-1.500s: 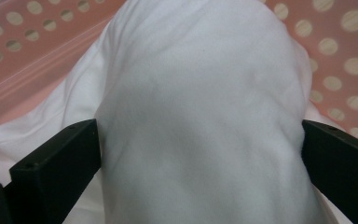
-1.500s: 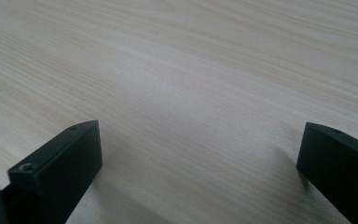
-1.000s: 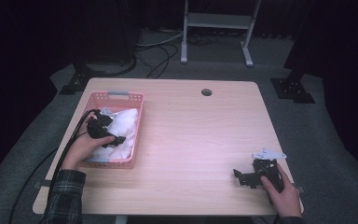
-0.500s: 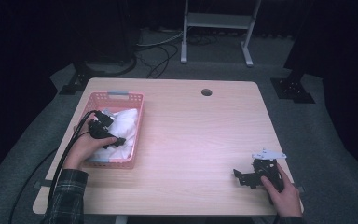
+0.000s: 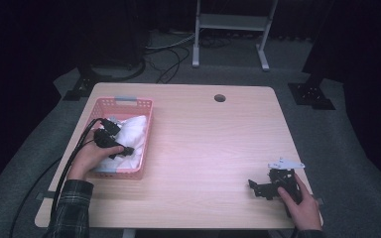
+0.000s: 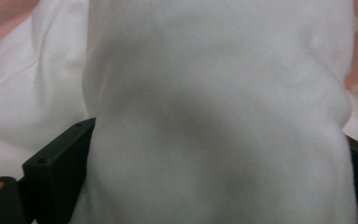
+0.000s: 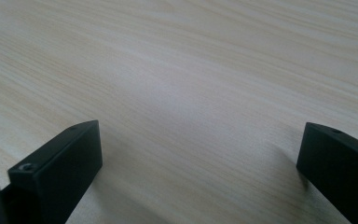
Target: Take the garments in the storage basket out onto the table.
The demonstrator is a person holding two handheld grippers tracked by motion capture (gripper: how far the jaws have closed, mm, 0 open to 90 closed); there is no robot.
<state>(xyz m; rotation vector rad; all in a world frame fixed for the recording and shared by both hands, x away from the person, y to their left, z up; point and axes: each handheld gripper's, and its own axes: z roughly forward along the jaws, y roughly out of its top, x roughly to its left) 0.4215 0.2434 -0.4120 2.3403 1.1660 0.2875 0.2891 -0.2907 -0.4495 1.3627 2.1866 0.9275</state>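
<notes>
left gripper [image 5: 121, 149] jaws straddling white cloth [image 6: 214, 116] in pink basket [image 5: 129, 103] near table's left edge, clamp unclear; could drag basket. right gripper [image 5: 256, 187] jaws open, idle.

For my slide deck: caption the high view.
Left tool gathers white cloth in pink basket; right tool rests open on table.
</notes>
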